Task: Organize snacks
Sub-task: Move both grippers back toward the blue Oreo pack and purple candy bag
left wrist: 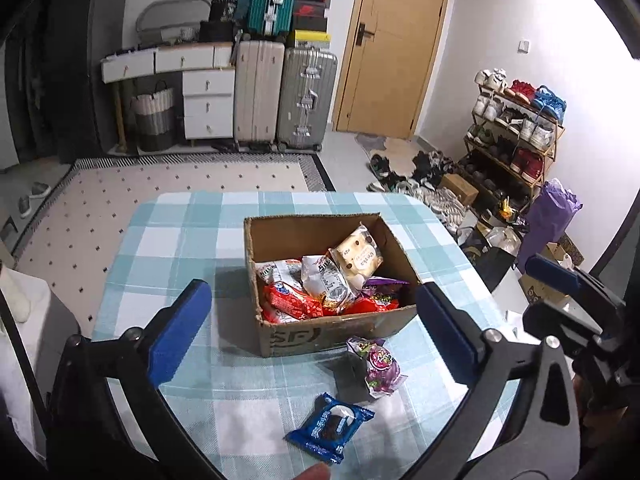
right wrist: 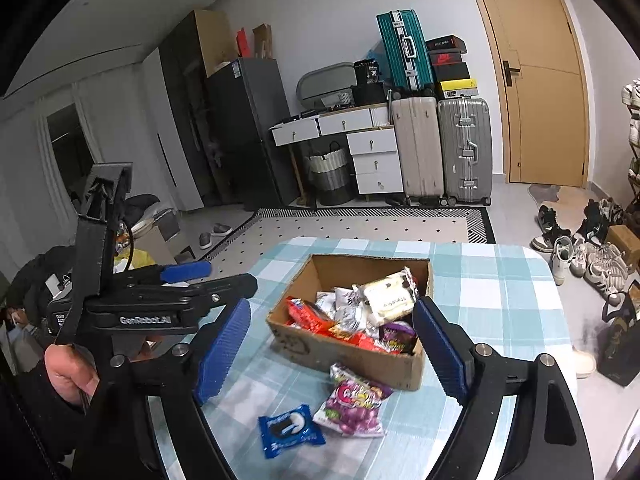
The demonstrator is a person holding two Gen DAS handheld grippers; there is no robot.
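While most of the snacks are already lying heaped in the cardboard box (left wrist: 320,326) on the checked counter (left wrist: 168,240), two packets are being left outside it, so the step in hand is judged to be the gap between one drop and the next pick. Both tools are being held back and above the counter: the left hand-held gripper (left wrist: 314,330) is being carried with its jaws spread wide and nothing between them, and the right hand-held gripper (right wrist: 332,350) is likewise being held open and empty. A purple candy bag (right wrist: 352,402) is lying just in front of the box's near wall, close to it and perhaps touching; its long axis is running roughly from the box toward the person, its crimped top end pointing at the box. A blue cookie packet (right wrist: 290,430) is lying flat beside it, nearer the person and toward the left, its long axis being set slantwise across the counter, printed face up. For the next move, one gripper is probably being called on to come down over a packet, with its jaws set across the short side, and to close on the thin wrapper before it is carried over the rim of the box.
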